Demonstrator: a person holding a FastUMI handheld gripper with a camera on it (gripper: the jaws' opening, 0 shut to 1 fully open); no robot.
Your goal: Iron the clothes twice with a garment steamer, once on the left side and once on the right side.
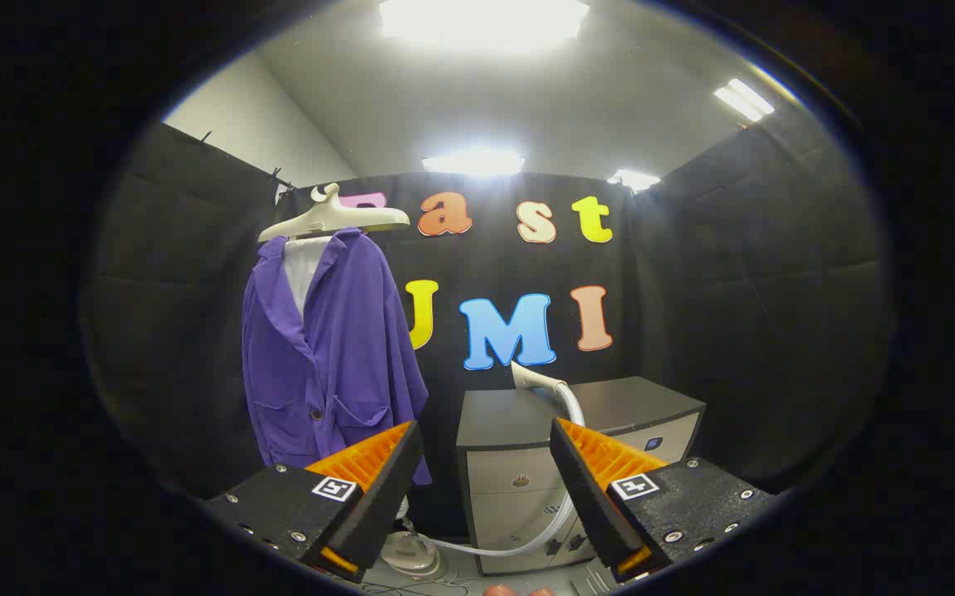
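A purple jacket (328,348) hangs on a cream hanger (337,217) against the booth's back wall, beyond and above the left finger. The steamer's head (531,378) lies on top of a grey cabinet (519,418), ahead of the fingers, and its pale hose (527,542) curves down past the drawers to the steamer's base (413,555) on the floor. My gripper (486,443) stands open, well short of the steamer head, with nothing between its fingers.
The cabinet has drawers on its front and stands against the back wall, right of the jacket. Black cloth walls close in the left and right sides. Cables lie on the floor near the steamer's base.
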